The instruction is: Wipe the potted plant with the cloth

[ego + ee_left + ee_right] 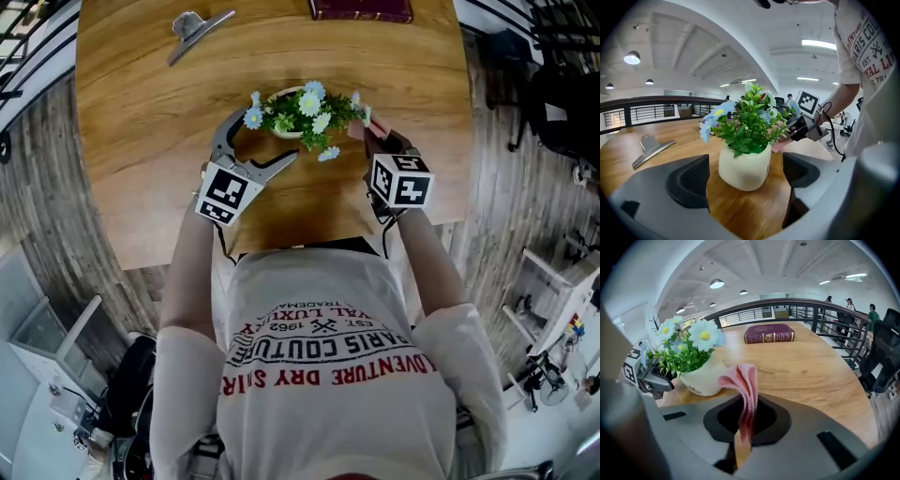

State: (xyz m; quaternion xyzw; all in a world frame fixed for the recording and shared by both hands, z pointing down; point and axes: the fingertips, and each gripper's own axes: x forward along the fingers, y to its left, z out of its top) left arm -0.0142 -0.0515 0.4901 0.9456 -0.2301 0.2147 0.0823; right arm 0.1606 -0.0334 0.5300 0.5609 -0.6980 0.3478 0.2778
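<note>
The potted plant (302,112) stands mid-table: a cream pot (744,166) with green leaves and pale blue and white daisies. My left gripper (262,141) is at its left, wide open. The pot stands between the jaws with a gap on each side, and the pads do not touch it. My right gripper (373,131) is at the plant's right side, shut on a pink cloth (743,385) that sticks up in folds from the jaws. The cloth (780,146) sits close against the pot's right flank. The pot (705,378) shows just left of the cloth in the right gripper view.
On the round wooden table (141,141), a metal clip (197,33) lies at the far left and a dark red book (361,9) at the far edge. The near table edge is just in front of the person's torso. Railings and chairs stand beyond.
</note>
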